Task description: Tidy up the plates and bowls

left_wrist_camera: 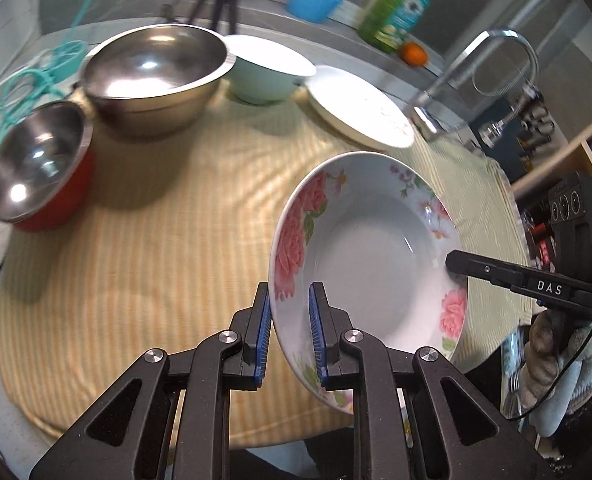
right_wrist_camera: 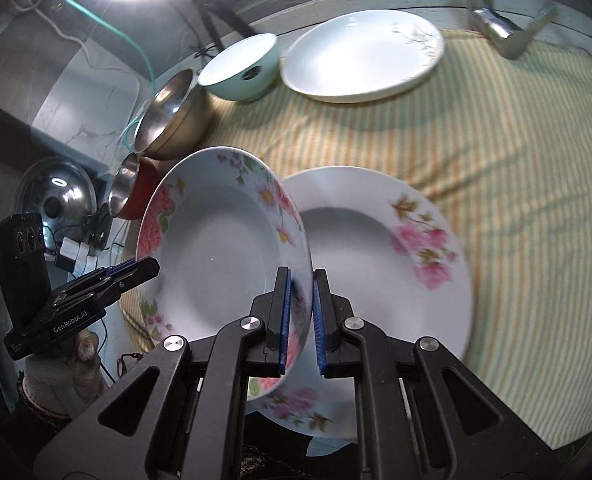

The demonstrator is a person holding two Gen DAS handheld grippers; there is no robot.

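Observation:
A deep white plate with pink flowers hangs tilted above the striped yellow cloth, held on opposite rims by both grippers. My left gripper is shut on its left rim, and shows at the left of the right wrist view. My right gripper is shut on the other rim, and its finger tip reaches in from the right. Just beyond and below the held plate, a second flowered plate lies flat on the cloth.
At the back of the cloth stand a large steel bowl, a red-sided steel bowl, a pale blue bowl and a white plate. A faucet, soap bottle, orange and blue cup lie behind.

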